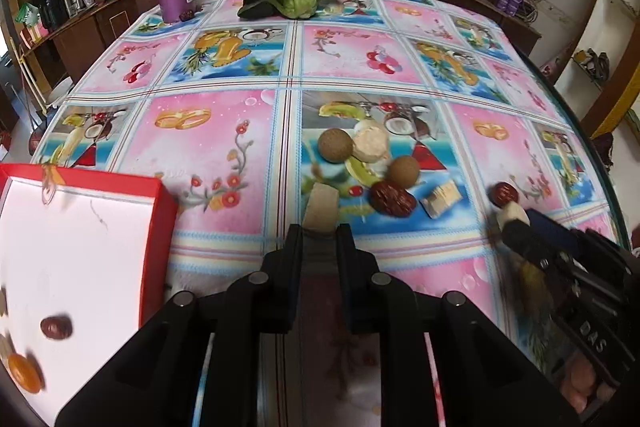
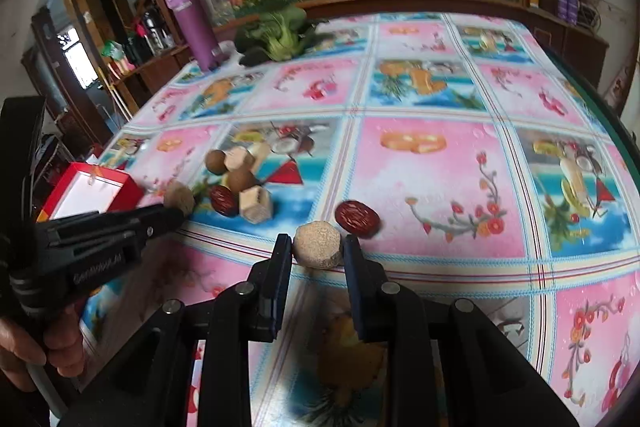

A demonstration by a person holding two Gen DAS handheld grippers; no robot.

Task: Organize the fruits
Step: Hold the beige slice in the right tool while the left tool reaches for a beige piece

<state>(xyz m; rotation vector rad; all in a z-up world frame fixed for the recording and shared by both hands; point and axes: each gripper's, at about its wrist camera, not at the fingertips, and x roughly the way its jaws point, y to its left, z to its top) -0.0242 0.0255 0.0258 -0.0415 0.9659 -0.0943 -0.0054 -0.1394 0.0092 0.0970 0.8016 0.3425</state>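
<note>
Fruits lie scattered on the glossy pink-and-blue patterned tablecloth (image 1: 224, 147): round brown longans (image 1: 335, 145), a wrinkled dark red date (image 1: 392, 199) and pale cut chunks (image 1: 440, 198). The left gripper (image 1: 320, 231) clamps a pale tan chunk (image 1: 321, 205). The right gripper (image 2: 318, 247) clamps a rough beige ball (image 2: 318, 245). A red-rimmed white tray (image 1: 160, 223) holds another date and an orange piece.

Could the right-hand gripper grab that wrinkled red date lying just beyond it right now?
Probably not yet. The right gripper is already shut on a pale round fruit, so its jaws are occupied. The red date lies close by with open tablecloth around it, easy once freed.
</note>
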